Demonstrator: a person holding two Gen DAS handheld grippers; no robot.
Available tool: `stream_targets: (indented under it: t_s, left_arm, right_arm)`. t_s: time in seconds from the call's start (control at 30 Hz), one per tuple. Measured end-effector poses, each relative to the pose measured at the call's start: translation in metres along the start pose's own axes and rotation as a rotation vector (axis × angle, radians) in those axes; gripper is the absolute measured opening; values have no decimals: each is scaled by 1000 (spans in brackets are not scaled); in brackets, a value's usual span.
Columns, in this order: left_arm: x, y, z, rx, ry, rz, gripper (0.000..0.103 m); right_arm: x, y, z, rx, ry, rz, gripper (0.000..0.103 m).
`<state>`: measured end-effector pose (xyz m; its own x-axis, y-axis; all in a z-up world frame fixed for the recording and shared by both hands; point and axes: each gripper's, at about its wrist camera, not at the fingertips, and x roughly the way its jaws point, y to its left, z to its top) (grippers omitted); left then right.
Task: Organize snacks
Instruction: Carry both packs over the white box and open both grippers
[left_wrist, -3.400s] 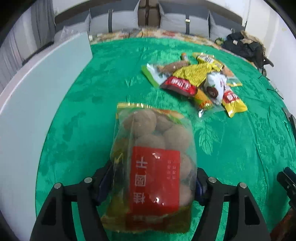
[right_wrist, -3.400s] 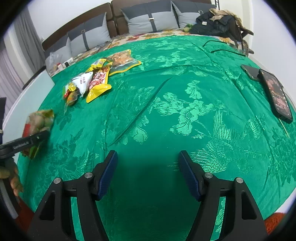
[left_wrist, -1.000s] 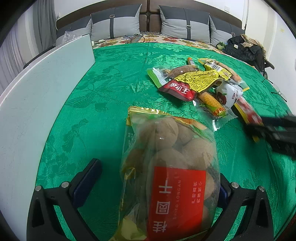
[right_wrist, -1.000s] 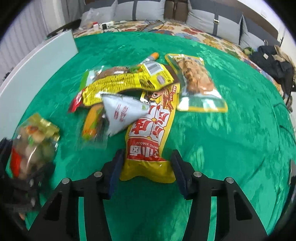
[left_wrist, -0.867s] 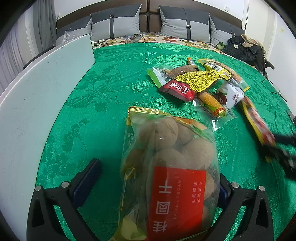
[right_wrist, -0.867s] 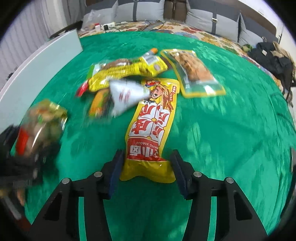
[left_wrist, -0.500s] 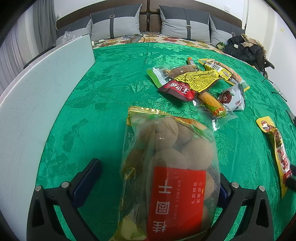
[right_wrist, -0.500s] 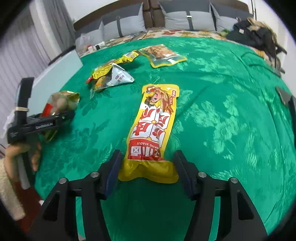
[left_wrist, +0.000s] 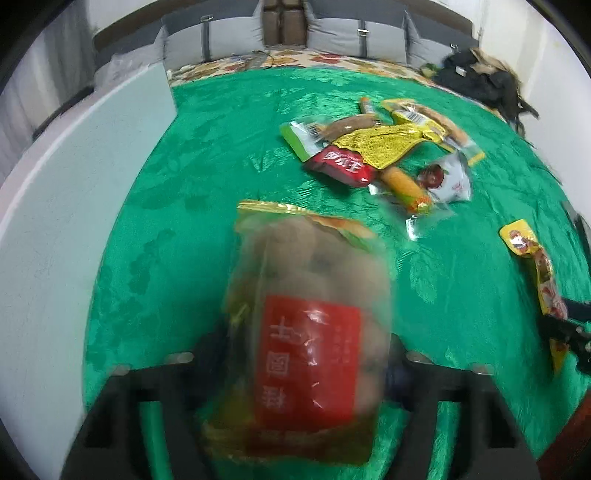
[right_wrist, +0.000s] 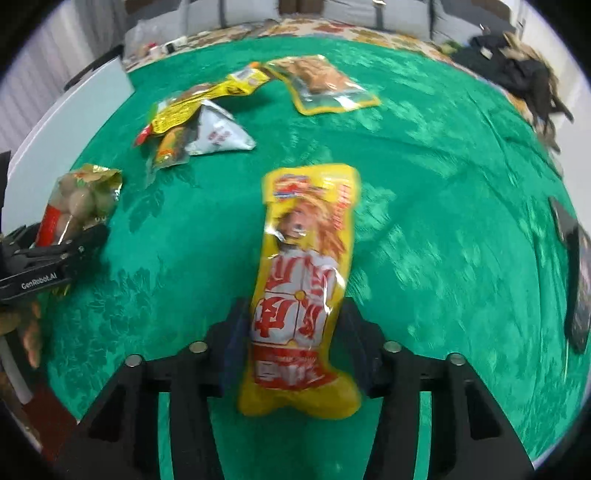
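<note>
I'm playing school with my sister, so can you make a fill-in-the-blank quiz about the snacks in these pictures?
1. The cloth under the snacks is ____.
2. The right hand-held gripper has a long ____ packet between its fingers.
3. The longan bag has a ____ label.
4. The white packet has the shape of a ____.

Missing words: green; yellow; red; triangle

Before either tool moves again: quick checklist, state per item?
1. Left tool closed on longan bag, jaws just closing: ok.
2. Right tool closed on yellow snack pack, jaws just closing: ok.
3. Grip firm enough on each: cannot tell, both frames blurred.
4. Yellow pack clear of the snack pile: ok.
5. Phone at the cloth's right edge, apart from both tools: ok.
6. Drop-off spot visible: cannot tell.
</note>
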<state>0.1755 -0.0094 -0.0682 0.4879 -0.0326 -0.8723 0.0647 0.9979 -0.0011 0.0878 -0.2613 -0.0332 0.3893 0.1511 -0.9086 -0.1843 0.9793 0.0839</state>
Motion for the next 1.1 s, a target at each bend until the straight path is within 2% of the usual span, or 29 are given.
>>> stream_targets:
  t_s: [0.1, 0.27, 0.4, 0.5, 0.57, 0.67, 0.73, 0.77, 0.87, 1.0, 1.07, 1.1]
  left_arm:
    - [-14, 9, -6, -54, 1, -100, 61]
    - [-55, 33, -16, -178, -24, -229, 61]
    - [-92, 53, -24, -231, -35, -294, 61]
    - [-126, 80, -24, -266, -71, -304, 61]
    - [-151, 108, -22, -293, -115, -282, 61]
    - [-178, 162, -21, -355, -168, -207, 62]
    - [-185, 194, -23, -388, -185, -152, 62]
    - [-188, 218, -25, -409, -191, -97, 62]
    - [-184, 266, -33, -455, -170, -6, 62]
    - [-167, 314, -44, -507, -112, 119, 64]
    - [-152, 329, -50, -523, -66, 190, 83]
    - [-151, 334, -56, -526, -61, 199, 85]
  right_arm:
    - [-12, -20, -10, 112, -2, 92, 49]
    - [-30, -44, -24, 380, -35, 367, 49]
    - [-32, -27, -27, 475, -14, 488, 49]
    - [-46, 11, -10, 429, -28, 545, 49]
    - [-60, 50, 11, 356, -45, 582, 49]
    - [-86, 122, 44, 211, -74, 655, 49]
    - [-103, 181, 64, 103, -86, 706, 50]
    - [-107, 202, 70, 65, -87, 726, 50]
    - [-113, 279, 86, -63, -77, 759, 50]
    - [-104, 360, 95, -185, -79, 724, 50]
    - [-95, 389, 96, -222, -91, 672, 53]
    - [-90, 404, 95, -245, -106, 616, 55]
